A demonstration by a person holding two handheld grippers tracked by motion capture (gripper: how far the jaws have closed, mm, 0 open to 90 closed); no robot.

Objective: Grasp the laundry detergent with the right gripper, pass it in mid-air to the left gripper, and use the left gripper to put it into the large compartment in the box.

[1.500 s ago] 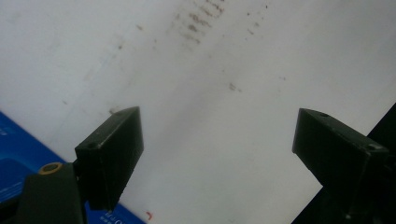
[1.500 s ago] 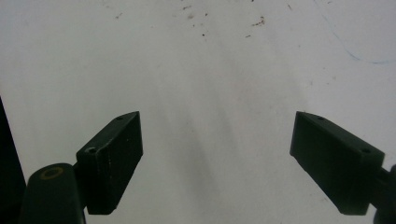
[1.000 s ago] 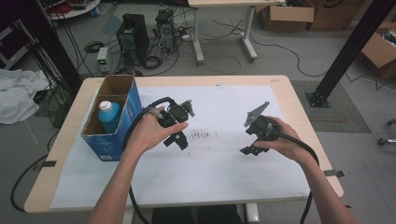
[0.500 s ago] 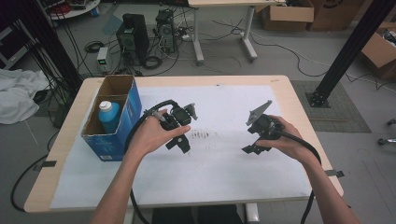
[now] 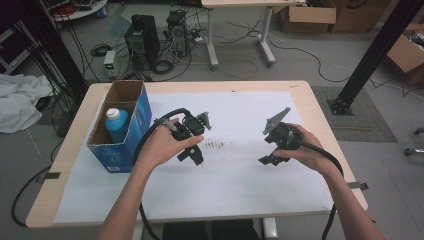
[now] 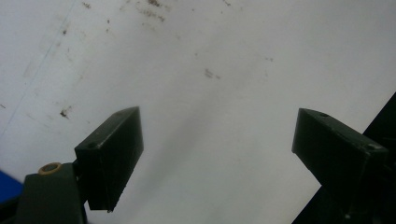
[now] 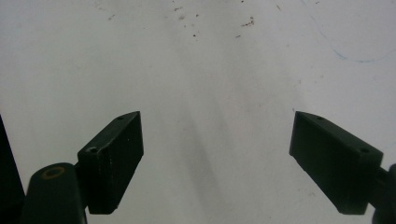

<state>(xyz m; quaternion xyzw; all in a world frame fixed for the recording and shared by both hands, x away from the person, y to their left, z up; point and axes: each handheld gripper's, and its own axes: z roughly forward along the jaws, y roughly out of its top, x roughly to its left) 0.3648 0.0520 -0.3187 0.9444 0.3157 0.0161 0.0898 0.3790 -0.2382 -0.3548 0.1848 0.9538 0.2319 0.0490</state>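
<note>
Two grippers over white sheet, both spread, nothing between jaws.

Left gripper (image 5: 192, 142) hangs just right of the blue cardboard box (image 5: 131, 131), which stands near table's (image 5: 320, 107) left edge; right gripper (image 5: 276, 142) is well apart to the right. Bare sheet (image 5: 235, 175) lies btwn and in front of them, w/ a dark smudge patch (image 5: 217, 145) btwn. Nearest thing: a blue bottle w/ white cap (image 5: 117, 125), upright inside the box, left of left gripper.

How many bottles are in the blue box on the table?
1: a blue bottle with a white cap stands in the near compartment of the blue box. The far compartment looks empty, though its floor is partly hidden.
</note>
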